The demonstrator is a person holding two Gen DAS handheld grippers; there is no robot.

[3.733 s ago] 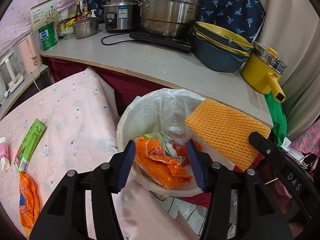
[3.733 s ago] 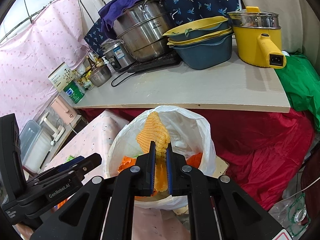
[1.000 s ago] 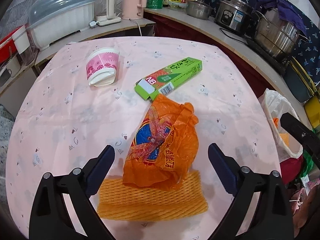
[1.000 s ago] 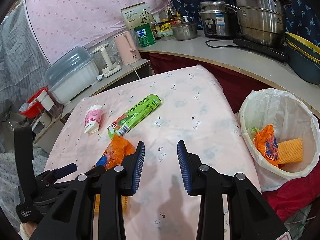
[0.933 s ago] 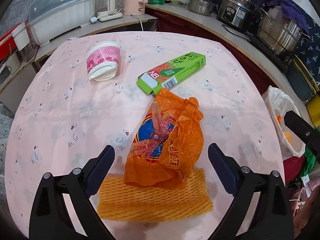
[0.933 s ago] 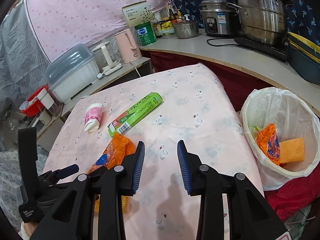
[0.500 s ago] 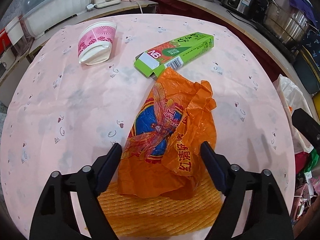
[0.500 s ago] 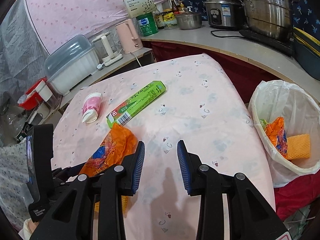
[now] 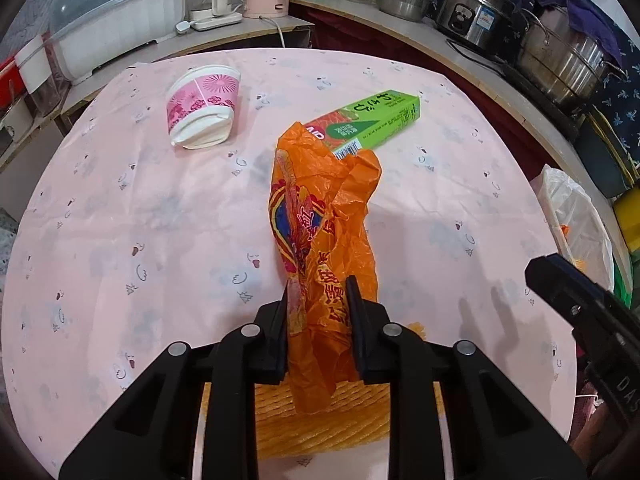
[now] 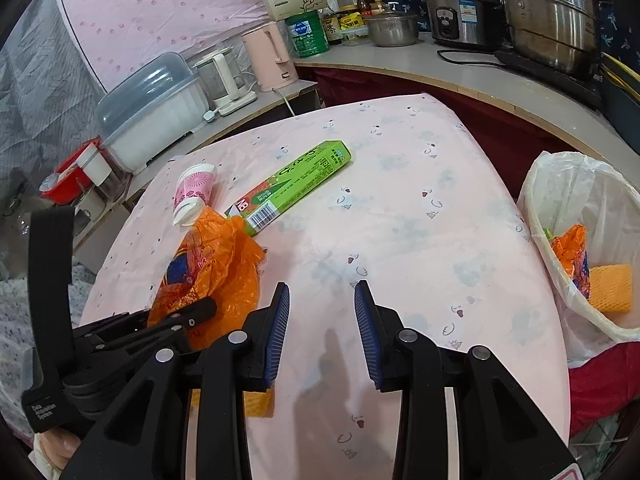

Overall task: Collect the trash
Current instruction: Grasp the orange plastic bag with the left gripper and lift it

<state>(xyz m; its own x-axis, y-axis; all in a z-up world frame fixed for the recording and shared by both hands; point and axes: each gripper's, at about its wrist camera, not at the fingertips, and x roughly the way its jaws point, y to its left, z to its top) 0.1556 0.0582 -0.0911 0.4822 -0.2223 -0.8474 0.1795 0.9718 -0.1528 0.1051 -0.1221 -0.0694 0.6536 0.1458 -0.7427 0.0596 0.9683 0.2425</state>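
Note:
An orange plastic bag (image 9: 320,208) stands bunched on the pink tablecloth, and my left gripper (image 9: 319,312) is closing its jaws on the bag's near end, pads pressing the crumpled film. An orange foam net (image 9: 320,420) lies flat under the bag, partly hidden by the fingers. Beyond the bag lie a green carton (image 9: 372,120) and a crushed pink paper cup (image 9: 204,108). In the right wrist view, my right gripper (image 10: 322,292) hovers open over bare cloth with nothing between its blue pads, the bag (image 10: 216,264) to its left.
A bin with a white liner (image 10: 576,184) stands off the table's right edge, holding orange wrappers and a foam net. Behind the table (image 10: 420,220) a counter carries a pink kettle (image 10: 270,60), pots and a rice cooker (image 10: 460,12).
The left jaws came together from wide open onto the orange bag, bunching it into an upright fold. The right gripper drifted slightly lower over the table, still open.

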